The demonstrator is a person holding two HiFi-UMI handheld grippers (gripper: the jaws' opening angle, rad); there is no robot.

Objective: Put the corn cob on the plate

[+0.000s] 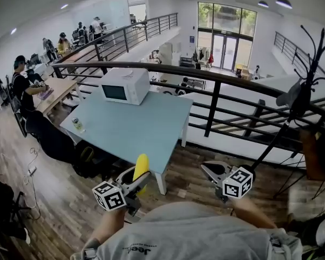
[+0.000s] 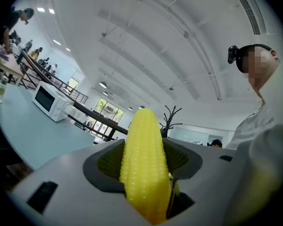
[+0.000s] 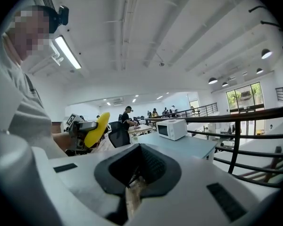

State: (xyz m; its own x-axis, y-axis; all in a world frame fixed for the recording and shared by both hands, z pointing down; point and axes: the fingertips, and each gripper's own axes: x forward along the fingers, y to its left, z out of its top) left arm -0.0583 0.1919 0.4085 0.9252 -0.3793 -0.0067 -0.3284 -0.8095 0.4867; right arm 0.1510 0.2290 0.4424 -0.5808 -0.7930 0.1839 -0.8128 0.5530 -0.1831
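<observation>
Corn cob [image 2: 144,164] in jaws, bench [image 1: 135,131] ahead
The left gripper [image 1: 137,180] holds it between its jaws; beyond them the bench carries a microwave [image 1: 124,85], railing [image 1: 216,99] behind.

Head view looks down on the table [image 1: 131,130]; both gripper views look level, sharing the microwave [image 3: 172,129].

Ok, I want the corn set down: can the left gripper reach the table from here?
Probably yes: the left gripper, holding the corn cob, looks just short of the bare near corner of the table, with nothing in between.
</observation>
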